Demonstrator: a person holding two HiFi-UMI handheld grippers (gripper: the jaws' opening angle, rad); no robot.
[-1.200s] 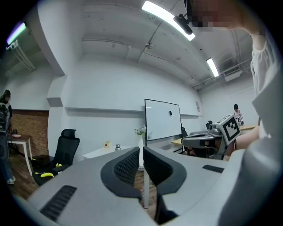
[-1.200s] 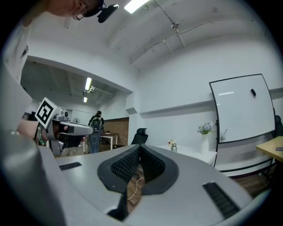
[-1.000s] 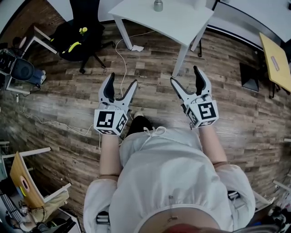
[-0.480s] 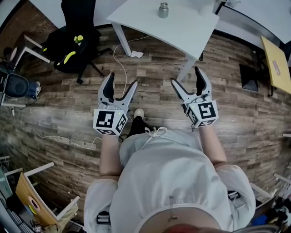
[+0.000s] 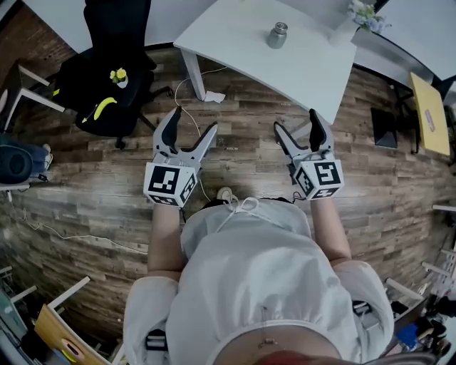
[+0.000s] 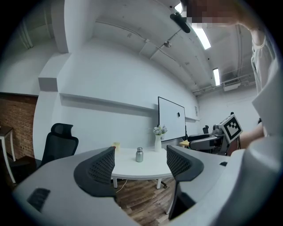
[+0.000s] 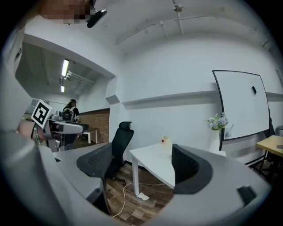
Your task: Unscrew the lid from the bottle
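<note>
**Status: task not begun, bottle untouched, lid on**

Left gripper (image 5: 191, 122): jaws wide apart, nothing between the pads. Its own view looks through the gap at the white table (image 5: 235, 28), with the bottle framed between the jaws but far beyond them.

Right gripper (image 5: 296, 122): jaws likewise spread wide, nothing held. Its view takes in the near corner of the table and an office chair (image 7: 119, 145) left of it. The bottle does not show there.

Both grippers are held in front of the person, over the wooden floor (image 5: 235, 157), well short of the table's near edge.

Bottle (image 5: 276, 34): small and metallic, standing upright on the table top, back from the near edge and toward the person's right. Lid (image 5: 280, 27) appears seated on the neck; too small to say how tightly.

Other items:
- vase of flowers (image 5: 360, 14) at the table's far right corner
- a cable (image 5: 187, 93) on the floor beside the table's left leg

Judgement on progress:
- Done: nothing, as far as the views show.
- Left: close in on the table, clamp the bottle body with one gripper, take the lid with the other, turn it off.
- Both tools are empty and ready for that split.
</note>
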